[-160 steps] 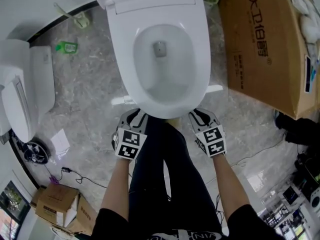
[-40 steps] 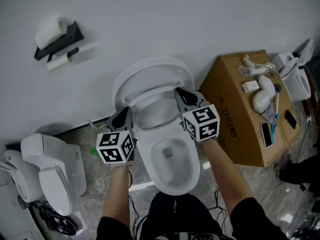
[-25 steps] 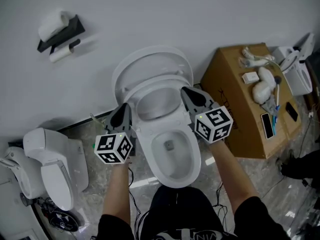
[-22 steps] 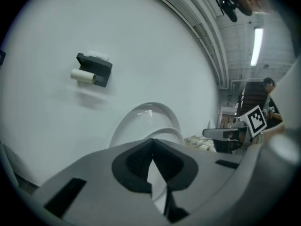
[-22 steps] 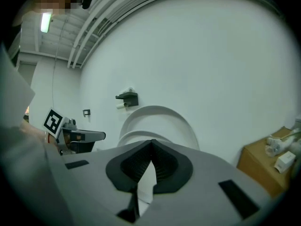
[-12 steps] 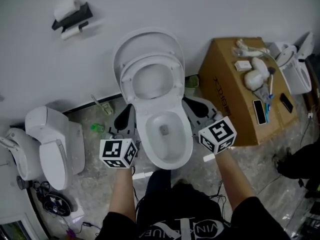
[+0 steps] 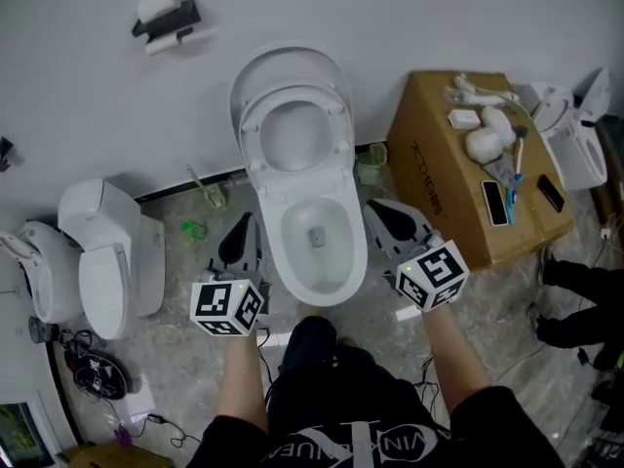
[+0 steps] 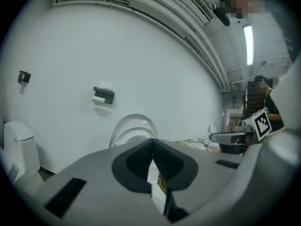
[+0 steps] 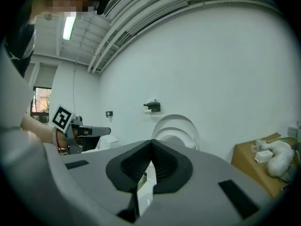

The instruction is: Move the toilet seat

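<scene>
The white toilet seat (image 7: 292, 130) stands raised against the upright lid (image 7: 289, 64) at the wall, and the bowl (image 7: 314, 232) is uncovered. My left gripper (image 7: 244, 232) hangs beside the bowl's left flank, shut and empty. My right gripper (image 7: 382, 213) is at the bowl's right flank, also shut on nothing. Neither touches the toilet. From the left gripper (image 8: 151, 147), the raised seat (image 8: 134, 128) shows ahead past the jaws. The right gripper (image 9: 151, 147) likewise faces the seat (image 9: 176, 128), some way off.
A large cardboard box (image 7: 468, 178) with loose items on top stands right of the toilet. A second toilet (image 7: 93, 252) sits on the floor at left. A toilet brush (image 7: 210, 195) and a small green bin (image 7: 369, 164) flank the base. A paper holder (image 7: 166, 18) hangs on the wall.
The seat, down over the bowl in the oldest frame, now stands raised against the lid. Both grippers have drawn back from it toward the person, along either side of the bowl.
</scene>
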`<action>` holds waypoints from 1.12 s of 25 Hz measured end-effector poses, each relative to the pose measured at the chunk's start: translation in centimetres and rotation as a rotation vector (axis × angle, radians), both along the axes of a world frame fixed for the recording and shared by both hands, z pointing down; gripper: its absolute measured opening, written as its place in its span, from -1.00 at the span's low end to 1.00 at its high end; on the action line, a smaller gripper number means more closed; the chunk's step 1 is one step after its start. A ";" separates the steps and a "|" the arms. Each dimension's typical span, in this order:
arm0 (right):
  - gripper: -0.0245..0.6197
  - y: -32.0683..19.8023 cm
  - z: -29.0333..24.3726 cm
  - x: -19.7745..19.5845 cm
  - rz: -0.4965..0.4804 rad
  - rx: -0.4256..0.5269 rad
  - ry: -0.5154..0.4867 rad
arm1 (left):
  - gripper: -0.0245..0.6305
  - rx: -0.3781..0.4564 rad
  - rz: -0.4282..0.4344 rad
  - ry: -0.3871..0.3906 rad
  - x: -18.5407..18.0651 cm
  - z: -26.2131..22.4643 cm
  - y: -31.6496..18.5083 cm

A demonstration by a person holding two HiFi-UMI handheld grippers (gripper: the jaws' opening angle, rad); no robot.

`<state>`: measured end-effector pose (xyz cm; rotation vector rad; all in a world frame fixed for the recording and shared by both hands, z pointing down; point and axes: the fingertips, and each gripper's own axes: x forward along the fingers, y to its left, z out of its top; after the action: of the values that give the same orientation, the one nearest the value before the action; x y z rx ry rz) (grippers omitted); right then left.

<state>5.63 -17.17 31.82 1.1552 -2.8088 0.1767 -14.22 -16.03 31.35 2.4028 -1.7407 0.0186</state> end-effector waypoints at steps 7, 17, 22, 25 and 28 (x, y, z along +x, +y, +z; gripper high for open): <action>-0.90 4.2 -1.2 1.2 0.008 0.031 0.000 | -0.92 0.016 -0.039 -0.011 -0.1 -0.9 5.1; -0.90 7.9 -2.9 2.4 0.000 0.077 -0.015 | -0.92 0.037 -0.119 0.024 -0.9 -2.2 10.6; -0.90 9.1 -3.7 3.4 0.005 0.087 -0.031 | -0.92 0.049 -0.117 0.013 0.1 -2.9 12.4; -0.90 9.8 -4.2 3.7 0.003 0.097 -0.040 | -0.92 0.063 -0.112 -0.009 0.5 -3.4 13.1; -0.90 10.4 -4.3 4.0 0.004 0.098 -0.044 | -0.92 0.078 -0.115 -0.020 0.7 -4.0 13.8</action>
<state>9.61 -6.74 27.55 1.1914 -2.8837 0.0663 -13.51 -2.26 27.38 2.3582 -1.9205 -0.0406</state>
